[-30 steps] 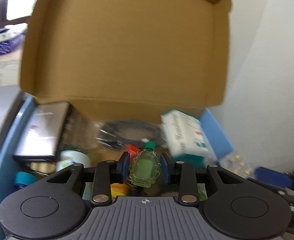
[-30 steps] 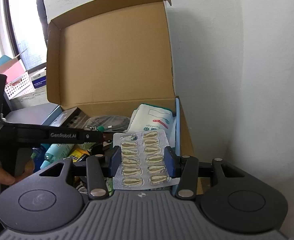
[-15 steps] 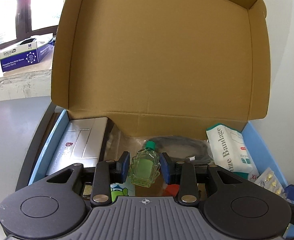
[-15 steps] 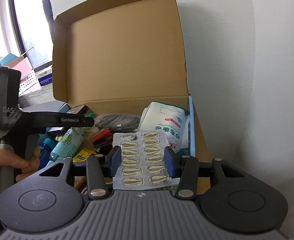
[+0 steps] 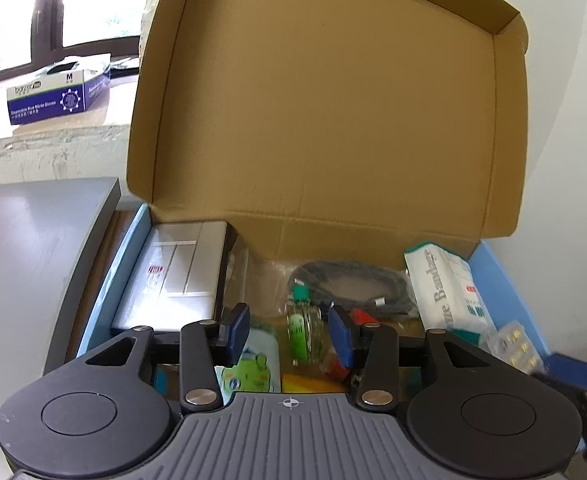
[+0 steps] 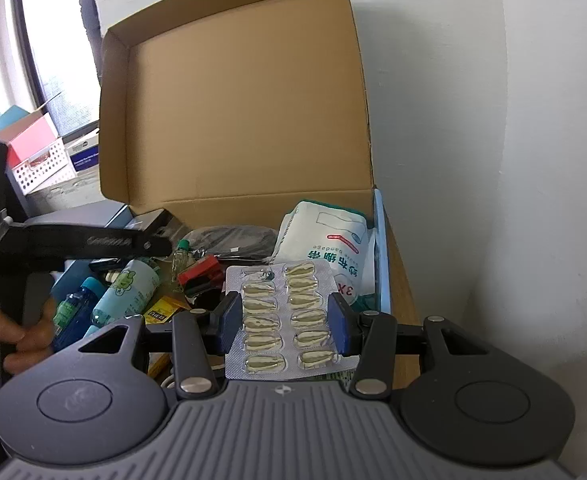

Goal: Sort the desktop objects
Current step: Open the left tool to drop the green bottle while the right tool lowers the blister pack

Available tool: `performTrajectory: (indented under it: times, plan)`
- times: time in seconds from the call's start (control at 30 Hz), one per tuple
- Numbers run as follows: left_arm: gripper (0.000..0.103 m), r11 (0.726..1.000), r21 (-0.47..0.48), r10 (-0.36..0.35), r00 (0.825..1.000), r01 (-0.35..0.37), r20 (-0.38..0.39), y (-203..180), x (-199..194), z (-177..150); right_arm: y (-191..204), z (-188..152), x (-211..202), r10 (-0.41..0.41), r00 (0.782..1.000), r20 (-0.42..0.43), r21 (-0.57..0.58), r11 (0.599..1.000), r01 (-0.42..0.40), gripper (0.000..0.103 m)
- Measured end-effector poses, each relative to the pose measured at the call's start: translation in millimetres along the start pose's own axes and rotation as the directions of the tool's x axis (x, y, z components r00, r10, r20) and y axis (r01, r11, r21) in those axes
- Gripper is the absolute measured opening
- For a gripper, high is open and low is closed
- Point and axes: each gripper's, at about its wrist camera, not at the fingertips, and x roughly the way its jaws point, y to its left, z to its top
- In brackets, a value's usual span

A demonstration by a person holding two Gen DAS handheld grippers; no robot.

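An open cardboard box [image 5: 325, 128] with blue side walls holds many small items. My left gripper [image 5: 289, 330] is open above the box. The small green glass bottle [image 5: 303, 326] with a green cap is free between the spread pads, blurred, down among the contents; it also shows in the right wrist view [image 6: 181, 256]. My right gripper [image 6: 285, 322] is shut on a silver blister pack of yellow capsules [image 6: 283, 316], held over the box's right side. The pack also shows at the right in the left wrist view [image 5: 513, 346].
In the box lie a silver case [image 5: 177, 276], a coiled black cable [image 5: 349, 284], a white bandage pack [image 5: 445, 288], a light green bottle [image 6: 127, 294], a blue bottle [image 6: 73, 310] and a red item [image 6: 199, 274]. A grey surface [image 5: 25, 248] lies to the left, a white wall [image 6: 493, 160] to the right.
My left gripper has opened and let go of the green bottle, which has dropped into the box. My right gripper still holds the blister pack and has barely moved.
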Motion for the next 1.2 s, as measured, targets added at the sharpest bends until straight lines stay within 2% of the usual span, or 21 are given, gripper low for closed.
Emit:
performTrajectory:
  times: [0.2,0.37,0.53,0.67,0.77,0.87,1.03,1.2]
  plan:
    - [0.048,0.999,0.010,-0.031,0.999,0.031,-0.019,7,-18,-6,-1,4,8,-0.016,1.000,0.008,0.045,0.999,0.016,0.053]
    - [0.053,0.998,0.036,-0.049,0.999,0.049,-0.003,14,-38,-10,10,13,22,-0.001,1.000,0.014,0.022,1.000,0.001,0.053]
    - [0.053,0.995,0.078,-0.056,0.998,0.054,0.015,21,-54,-14,29,28,43,0.055,0.998,0.013,-0.022,0.998,-0.055,0.053]
    - [0.053,0.994,0.091,-0.067,0.998,0.067,0.001,28,-56,-16,42,43,66,0.130,0.991,-0.027,-0.106,0.986,-0.132,0.053]
    - [0.053,0.992,0.110,-0.062,0.998,0.062,-0.002,30,-56,-19,48,54,85,0.166,0.983,-0.079,-0.209,0.961,-0.180,0.053]
    - [0.053,0.991,0.113,-0.068,0.998,0.067,-0.002,31,-56,-20,53,63,105,0.165,0.978,-0.128,-0.306,0.931,-0.197,0.053]
    - [0.053,0.990,0.126,-0.063,0.998,0.062,0.000,32,-56,-21,57,71,131,0.191,0.963,-0.189,-0.410,0.876,-0.254,0.053]
    - [0.053,0.989,0.134,-0.058,0.998,0.058,-0.006,31,-53,-22,67,70,140,0.262,0.934,-0.242,-0.499,0.792,-0.351,0.053]
